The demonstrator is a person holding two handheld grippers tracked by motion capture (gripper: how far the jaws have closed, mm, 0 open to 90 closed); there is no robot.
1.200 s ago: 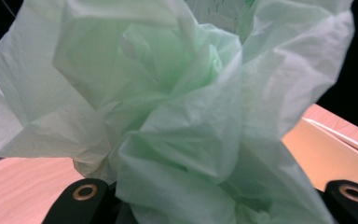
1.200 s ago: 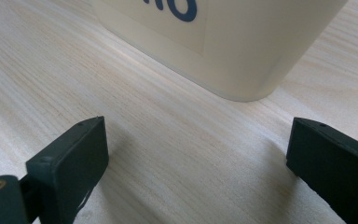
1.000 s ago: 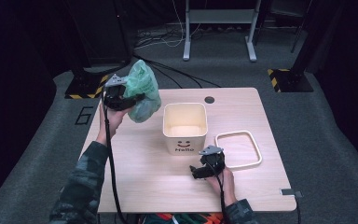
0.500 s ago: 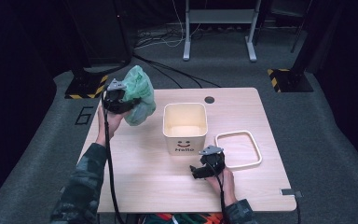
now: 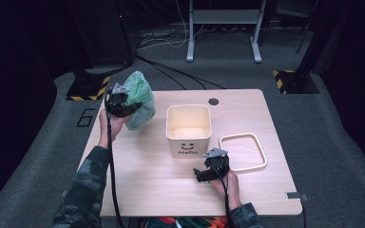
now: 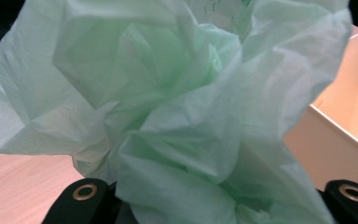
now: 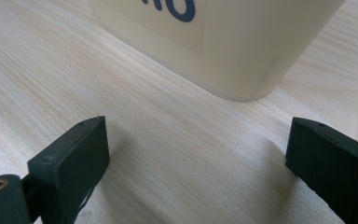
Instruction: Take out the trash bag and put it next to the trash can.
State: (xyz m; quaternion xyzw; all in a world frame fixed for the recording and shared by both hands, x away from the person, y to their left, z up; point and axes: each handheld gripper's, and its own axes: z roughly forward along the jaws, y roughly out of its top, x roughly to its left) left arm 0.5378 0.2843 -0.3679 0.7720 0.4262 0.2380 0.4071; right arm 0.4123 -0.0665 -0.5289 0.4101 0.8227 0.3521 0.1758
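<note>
Green plastic bag (image 5: 140,99), crumpled, is clamped in the left tool (image 5: 119,103), held above the tabletop (image 5: 142,175) just left of the cream bin (image 5: 188,129). Near the bin's front, the right tool (image 5: 208,172) rests low with its jaws wide and nothing between them, beside the cream frame (image 5: 243,152).

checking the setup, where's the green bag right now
In the high view the green bag hangs bunched in the left gripper, left of the cream bin.
</note>
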